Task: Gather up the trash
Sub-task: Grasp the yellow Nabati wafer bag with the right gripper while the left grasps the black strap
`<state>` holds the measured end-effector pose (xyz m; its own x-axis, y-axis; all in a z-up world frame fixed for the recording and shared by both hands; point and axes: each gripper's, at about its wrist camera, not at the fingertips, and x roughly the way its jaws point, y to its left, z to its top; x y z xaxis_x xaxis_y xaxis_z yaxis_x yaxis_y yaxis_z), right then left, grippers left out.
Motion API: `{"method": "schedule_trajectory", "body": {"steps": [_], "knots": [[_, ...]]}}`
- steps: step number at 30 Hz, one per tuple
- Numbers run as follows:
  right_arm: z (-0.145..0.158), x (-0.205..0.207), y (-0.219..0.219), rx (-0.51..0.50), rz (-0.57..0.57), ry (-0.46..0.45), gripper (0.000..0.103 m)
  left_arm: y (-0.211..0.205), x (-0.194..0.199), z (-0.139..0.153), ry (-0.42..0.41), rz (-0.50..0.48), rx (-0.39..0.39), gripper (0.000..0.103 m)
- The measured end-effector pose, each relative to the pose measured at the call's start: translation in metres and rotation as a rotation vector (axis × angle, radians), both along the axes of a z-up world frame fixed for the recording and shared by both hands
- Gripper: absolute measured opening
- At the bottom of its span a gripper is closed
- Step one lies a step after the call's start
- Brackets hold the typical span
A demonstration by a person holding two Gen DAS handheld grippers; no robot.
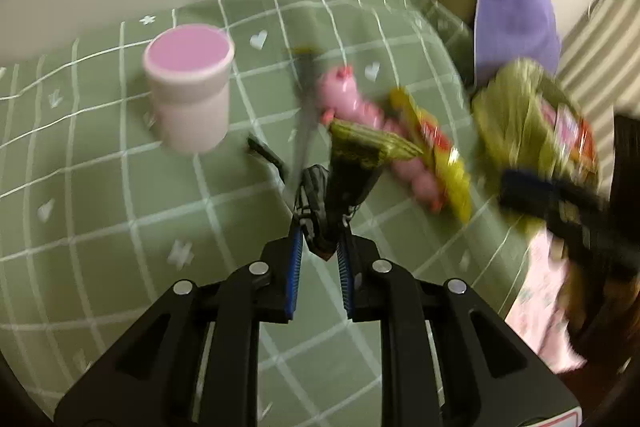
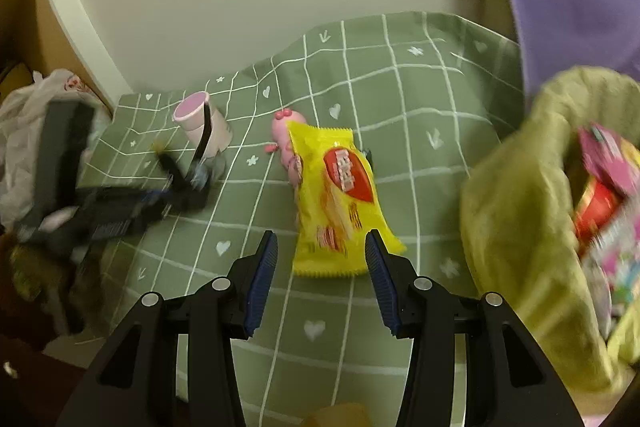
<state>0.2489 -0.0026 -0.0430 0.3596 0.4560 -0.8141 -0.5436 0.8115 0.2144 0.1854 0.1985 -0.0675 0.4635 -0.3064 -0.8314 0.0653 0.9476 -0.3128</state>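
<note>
One pink cup, pink toy beside wrapper

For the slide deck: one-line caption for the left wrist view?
Left gripper shut on a dark wrapper above the green checked cloth.

- Our left tongs are matte black plastic, built as two angular arms that widen toward the camera, each with triangular cut-outs.
- Each arm carries two round silver screw heads, four in a row across the frame.
- The inner faces of the fingers are lined with ribbed blue pads.
- At the lower right corner of the left body a small red-and-white label shows, too cropped to read.
- Our right tongs match: black angular arms, four silver screws, ribbed blue pads on tapered fingers.
- In the left wrist view the right tongs appear as a blurred black-and-blue shape.
</note>
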Motion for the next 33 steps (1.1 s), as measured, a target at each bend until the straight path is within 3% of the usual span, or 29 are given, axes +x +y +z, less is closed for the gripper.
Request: {"method": "schedule_trajectory", "body": {"steps": [4, 8, 14, 18, 22, 26, 30, 33], "knots": [[-0.012, 0.020, 0.019, -0.016, -0.015, -0.008, 0.044, 0.010, -0.013, -0.004, 0.037, 0.009, 0.008, 0.036], [-0.025, 0.032, 0.031, -0.011, 0.000, 0.030, 0.043, 0.019, -0.024, -0.003, 0.038, 0.021, 0.039, 0.037], [-0.037, 0.026, 0.039, -0.043, 0.012, 0.037, 0.043, 0.027, -0.025, 0.009, 0.006, 0.022, 0.016, 0.038], [-0.042, 0.022, 0.033, -0.041, 0.003, 0.061, 0.029, 0.023, -0.023, 0.019, -0.041, 0.000, -0.004, 0.040], [-0.039, 0.015, 0.020, -0.034, -0.032, 0.055, 0.020, 0.030, -0.028, 0.033, -0.108, -0.046, -0.092, 0.044], [-0.026, 0.007, 0.002, -0.037, -0.078, 0.013, 0.013, 0.029, -0.031, 0.046, -0.172, -0.101, -0.080, 0.052], [-0.006, 0.001, -0.014, -0.010, -0.122, -0.025, 0.013, 0.027, -0.022, 0.039, -0.141, -0.090, -0.014, 0.054], [0.004, -0.001, -0.025, 0.001, -0.144, -0.042, 0.013, 0.027, -0.018, 0.031, -0.106, -0.074, -0.022, 0.054]]}}
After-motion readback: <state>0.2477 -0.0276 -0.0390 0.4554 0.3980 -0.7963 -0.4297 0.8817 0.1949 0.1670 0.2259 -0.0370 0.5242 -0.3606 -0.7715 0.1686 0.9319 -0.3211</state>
